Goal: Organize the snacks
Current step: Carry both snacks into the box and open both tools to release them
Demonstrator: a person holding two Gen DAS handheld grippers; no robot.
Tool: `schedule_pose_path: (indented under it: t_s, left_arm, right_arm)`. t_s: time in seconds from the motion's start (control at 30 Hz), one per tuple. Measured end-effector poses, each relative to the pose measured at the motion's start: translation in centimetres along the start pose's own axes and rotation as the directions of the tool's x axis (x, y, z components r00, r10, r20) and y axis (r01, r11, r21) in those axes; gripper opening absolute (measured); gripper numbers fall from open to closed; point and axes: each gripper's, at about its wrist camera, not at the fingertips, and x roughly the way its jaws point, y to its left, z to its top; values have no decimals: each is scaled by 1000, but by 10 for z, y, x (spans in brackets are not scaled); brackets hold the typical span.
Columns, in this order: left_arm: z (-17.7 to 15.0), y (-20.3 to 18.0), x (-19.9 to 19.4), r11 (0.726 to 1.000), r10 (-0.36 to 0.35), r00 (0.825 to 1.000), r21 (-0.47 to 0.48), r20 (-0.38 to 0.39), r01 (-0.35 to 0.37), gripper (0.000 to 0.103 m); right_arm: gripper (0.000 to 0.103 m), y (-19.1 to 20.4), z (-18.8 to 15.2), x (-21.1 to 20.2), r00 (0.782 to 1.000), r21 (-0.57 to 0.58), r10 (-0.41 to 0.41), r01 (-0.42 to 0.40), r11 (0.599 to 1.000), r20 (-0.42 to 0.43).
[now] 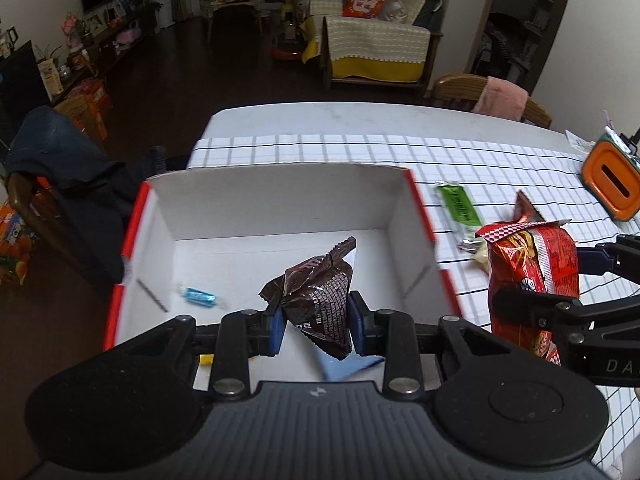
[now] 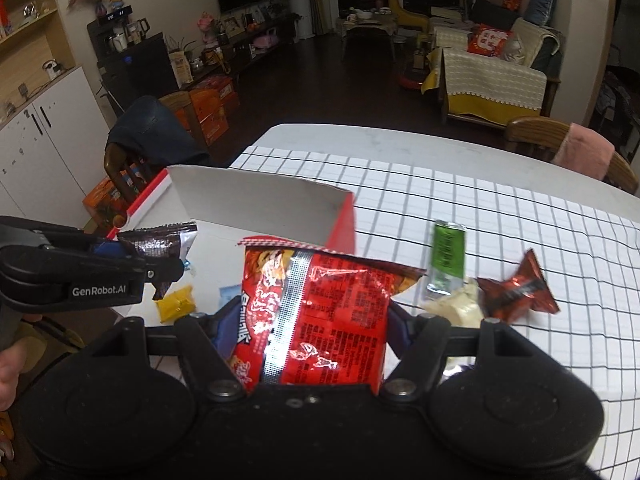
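Two grippers, each with one snack. The left gripper (image 1: pixel 316 320) is clamped shut on a dark brown packet (image 1: pixel 320 300), held over the open box (image 1: pixel 280 200); the blue pads press on both sides. That packet stands more or less upright, with its crimped top edge pointing up and away toward the far wall of the box. The right gripper (image 2: pixel 308 328) is closed on a red bag (image 2: pixel 320 308), gripped around its lower half, just to the right of the box and above the desk (image 2: pixel 480 200). The bag's long axis runs upright too, silver seam stripe going bottom to top, open-looking sealed edge at the top.

Inside the box I count three loose things: one blue candy (image 1: pixel 199 295) lying on the floor of the box near the left wall, one yellow packet (image 2: pixel 176 302), and a pale blue piece (image 2: pixel 230 292) near the front edge. Might be a wrapper, it's too hidden to say.

Out on the checked cloth there are three more snacks, all right of the box: one green stick pack (image 2: pixel 446 258) lying lengthwise pointing away from the camera, one cream-coloured piece (image 2: pixel 456 306) right at its near end, and one small red wrapper (image 2: pixel 516 288) touching the cream one. An orange container (image 1: pixel 612 188) sits at the far right.
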Motion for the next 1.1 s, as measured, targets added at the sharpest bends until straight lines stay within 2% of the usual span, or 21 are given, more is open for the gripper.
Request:
schedule_pose_path:
  t_s: [0.47,0.73,1.1]
  left_arm:
    - [0,66,30,998,61,996,2,-58,-61,31]
    - [6,71,58,996,60,993,72,-97,-53,31]
    - [6,74,91,996,53,976,82,-211,-36,31]
  right_arm:
    - [70,56,32,73,998,-76,0,-4,997,-58]
    - [70,62,45,121,992,-116,-35,21,993,-121]
    - [70,65,49,169,975,-142,-47,16,990,-217]
